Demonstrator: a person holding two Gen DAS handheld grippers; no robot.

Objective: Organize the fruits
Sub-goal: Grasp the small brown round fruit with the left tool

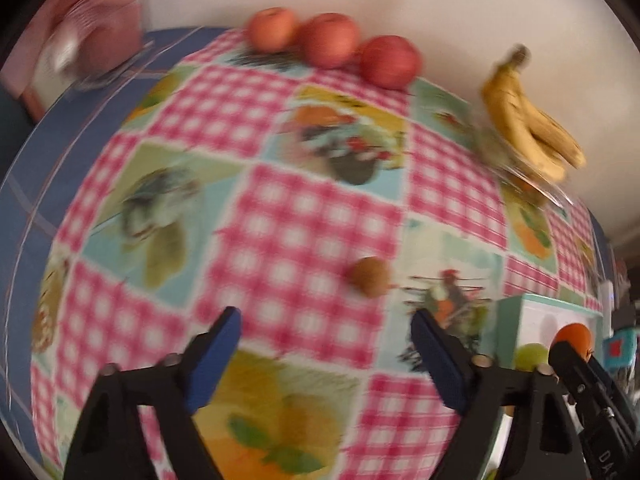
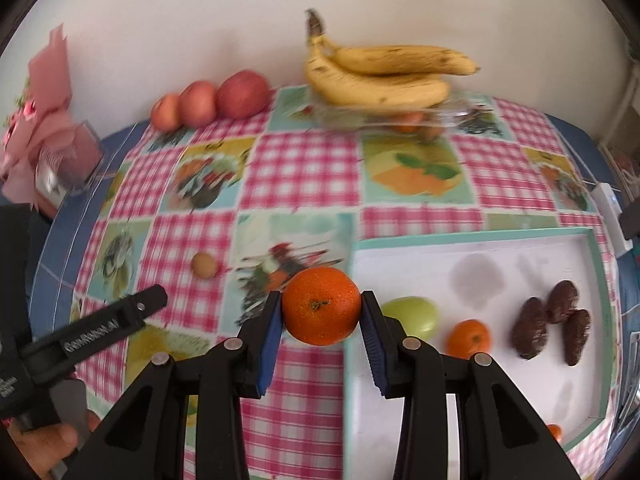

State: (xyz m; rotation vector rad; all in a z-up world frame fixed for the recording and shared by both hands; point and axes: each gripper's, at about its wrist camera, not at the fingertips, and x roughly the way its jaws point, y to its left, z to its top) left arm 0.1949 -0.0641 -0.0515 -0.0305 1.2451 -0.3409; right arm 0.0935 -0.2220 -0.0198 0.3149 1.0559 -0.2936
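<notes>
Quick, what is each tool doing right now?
Left tool: open, holding nothing.
Right tool: closed on the orange.

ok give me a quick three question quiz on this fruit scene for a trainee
1. True or false: the right tool is shut on an orange.
2. Which fruits lie in a row by the wall? A) three apples B) three lemons C) three pears
3. Fill in: the bananas rest on a clear plastic ____.

Key
1. True; the left tool is open and holds nothing.
2. A
3. container
</notes>
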